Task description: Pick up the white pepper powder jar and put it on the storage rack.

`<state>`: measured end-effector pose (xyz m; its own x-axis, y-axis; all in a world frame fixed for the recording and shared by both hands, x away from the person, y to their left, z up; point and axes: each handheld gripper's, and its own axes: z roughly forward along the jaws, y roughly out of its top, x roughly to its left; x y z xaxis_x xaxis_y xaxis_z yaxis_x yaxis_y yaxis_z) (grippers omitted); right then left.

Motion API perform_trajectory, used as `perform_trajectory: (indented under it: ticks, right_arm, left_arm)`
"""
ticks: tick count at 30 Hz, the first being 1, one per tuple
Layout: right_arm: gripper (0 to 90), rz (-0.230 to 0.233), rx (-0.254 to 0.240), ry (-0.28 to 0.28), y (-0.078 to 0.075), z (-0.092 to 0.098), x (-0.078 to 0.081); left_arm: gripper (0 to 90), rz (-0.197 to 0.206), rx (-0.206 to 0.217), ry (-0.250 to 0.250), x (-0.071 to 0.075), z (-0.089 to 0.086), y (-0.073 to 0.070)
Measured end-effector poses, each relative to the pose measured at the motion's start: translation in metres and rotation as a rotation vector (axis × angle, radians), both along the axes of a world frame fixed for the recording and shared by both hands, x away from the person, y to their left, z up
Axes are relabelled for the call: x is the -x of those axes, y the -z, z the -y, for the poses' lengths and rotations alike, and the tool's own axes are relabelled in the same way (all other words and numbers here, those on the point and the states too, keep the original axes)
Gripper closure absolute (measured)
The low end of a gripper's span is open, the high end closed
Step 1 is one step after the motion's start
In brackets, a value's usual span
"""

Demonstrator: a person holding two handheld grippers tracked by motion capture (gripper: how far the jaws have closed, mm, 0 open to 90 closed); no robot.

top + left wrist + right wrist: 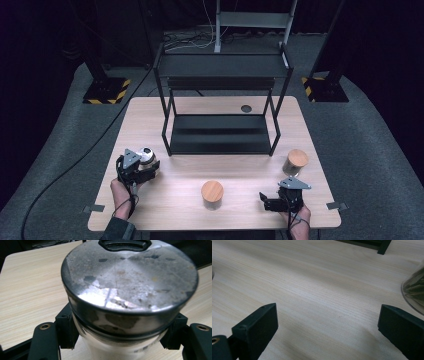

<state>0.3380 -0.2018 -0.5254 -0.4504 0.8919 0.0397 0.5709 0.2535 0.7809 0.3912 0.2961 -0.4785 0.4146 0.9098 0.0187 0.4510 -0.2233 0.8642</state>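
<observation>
Steel canister [130, 290] with a worn metal lid, standing at the near left of the wooden table [170, 200], clamped on both sides of its body by the left gripper [142, 167]. Right gripper [272, 202] at the near right edge, jaws spread wide over bare wood, holding nothing. Two glass jars with wooden lids: one [212, 194] at centre front, one [295, 161] just beyond the right gripper. Black two-tier rack [220, 132] at the table's far side.

The wooden table [165, 197] bears a black rack [220, 134] at the back, one wood-lidded jar [212, 194] between the two grippers' fingers, and another jar [295, 162] just beyond the right fingers [257, 325].
</observation>
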Motion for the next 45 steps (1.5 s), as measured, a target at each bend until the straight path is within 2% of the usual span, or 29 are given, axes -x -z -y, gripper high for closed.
perform_trajectory:
  ticks: [45]
  right_arm:
    - [1.7,0.001,-0.008,0.002,0.0,0.001,0.0]
  left_arm:
    - [30.2,0.006,-0.028,0.076,-0.015,0.031,-0.006]
